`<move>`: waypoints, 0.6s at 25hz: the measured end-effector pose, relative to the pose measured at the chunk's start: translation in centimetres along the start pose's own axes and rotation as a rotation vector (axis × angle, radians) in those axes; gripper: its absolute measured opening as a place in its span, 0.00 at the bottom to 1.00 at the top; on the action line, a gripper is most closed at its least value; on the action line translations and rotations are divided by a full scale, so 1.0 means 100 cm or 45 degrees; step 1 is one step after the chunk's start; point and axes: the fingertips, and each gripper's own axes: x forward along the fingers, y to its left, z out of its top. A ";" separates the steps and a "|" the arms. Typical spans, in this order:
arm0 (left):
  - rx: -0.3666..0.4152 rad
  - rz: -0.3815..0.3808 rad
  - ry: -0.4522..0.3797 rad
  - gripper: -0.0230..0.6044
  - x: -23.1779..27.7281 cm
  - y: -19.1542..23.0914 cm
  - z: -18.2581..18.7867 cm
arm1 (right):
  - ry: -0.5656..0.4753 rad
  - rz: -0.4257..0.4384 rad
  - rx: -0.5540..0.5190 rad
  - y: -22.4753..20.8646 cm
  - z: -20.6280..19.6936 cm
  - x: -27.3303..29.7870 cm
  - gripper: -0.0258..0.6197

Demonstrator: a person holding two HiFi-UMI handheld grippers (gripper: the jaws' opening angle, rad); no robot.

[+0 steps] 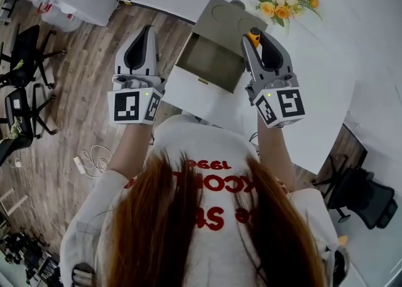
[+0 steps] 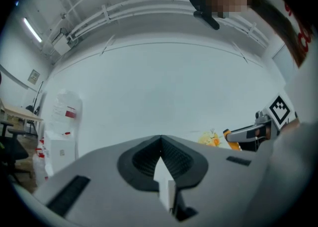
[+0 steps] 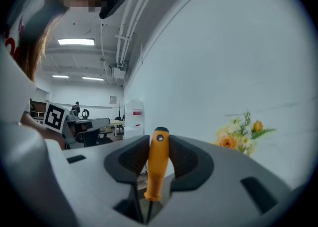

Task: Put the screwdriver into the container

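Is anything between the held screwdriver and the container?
Nothing visible. The right gripper holds the screwdriver just right of the open container in the head view. The container's inside looks bare, and the left gripper is off to its other side.

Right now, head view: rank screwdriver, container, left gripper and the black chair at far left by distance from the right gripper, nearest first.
From the right gripper:
1. screwdriver, clamped in its jaws.
2. container, open, just to its left.
3. left gripper, beyond the container, further left.
4. black chair, at the far left edge.
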 end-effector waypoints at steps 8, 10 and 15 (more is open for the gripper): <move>-0.036 0.084 0.095 0.05 -0.016 0.017 -0.030 | 0.274 0.090 0.003 0.005 -0.096 0.035 0.23; -0.046 0.104 0.123 0.05 -0.020 0.021 -0.039 | 0.344 0.116 0.007 0.007 -0.123 0.041 0.23; -0.065 0.141 0.185 0.05 -0.030 0.029 -0.056 | 0.554 0.173 -0.033 0.016 -0.182 0.053 0.23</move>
